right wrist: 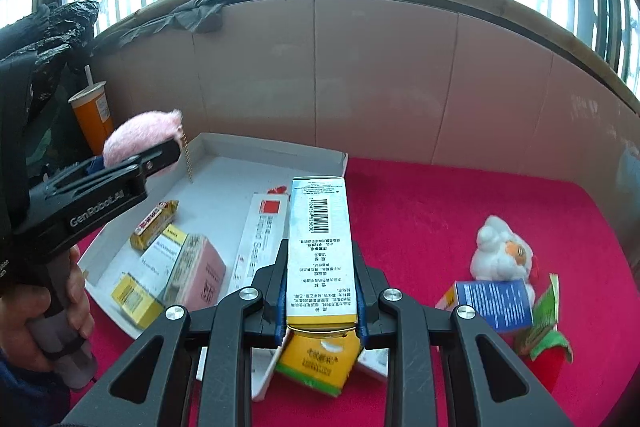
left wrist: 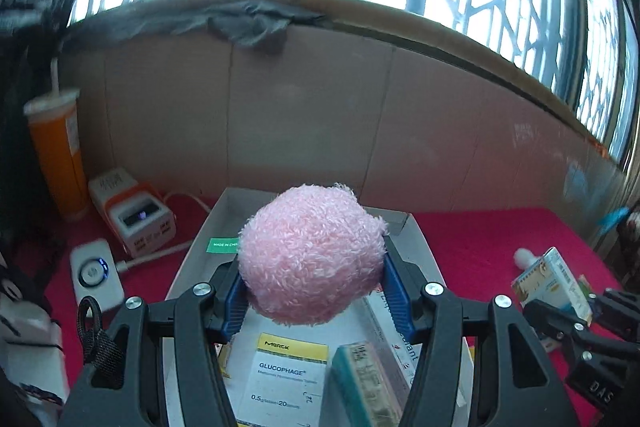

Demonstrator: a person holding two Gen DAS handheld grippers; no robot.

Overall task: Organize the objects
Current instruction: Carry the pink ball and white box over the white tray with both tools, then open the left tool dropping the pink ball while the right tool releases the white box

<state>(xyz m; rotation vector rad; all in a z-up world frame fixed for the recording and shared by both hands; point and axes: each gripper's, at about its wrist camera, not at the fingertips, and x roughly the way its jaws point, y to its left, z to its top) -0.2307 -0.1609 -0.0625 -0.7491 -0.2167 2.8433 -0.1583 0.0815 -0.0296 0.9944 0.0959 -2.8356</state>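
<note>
The left gripper is clamped on the pink plush ball, held above the white tray; the right gripper pinches a tall medicine carton near the tray's edge. The carton (gripped only at its lower end) could pivot and slip, or topple the boxes already in the tray.

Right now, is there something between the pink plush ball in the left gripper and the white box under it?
Nothing visible blocks it. The left gripper holds the pink plush ball above the white box, whose far part is bare. The medicine cartons lie only at the near end.
</note>
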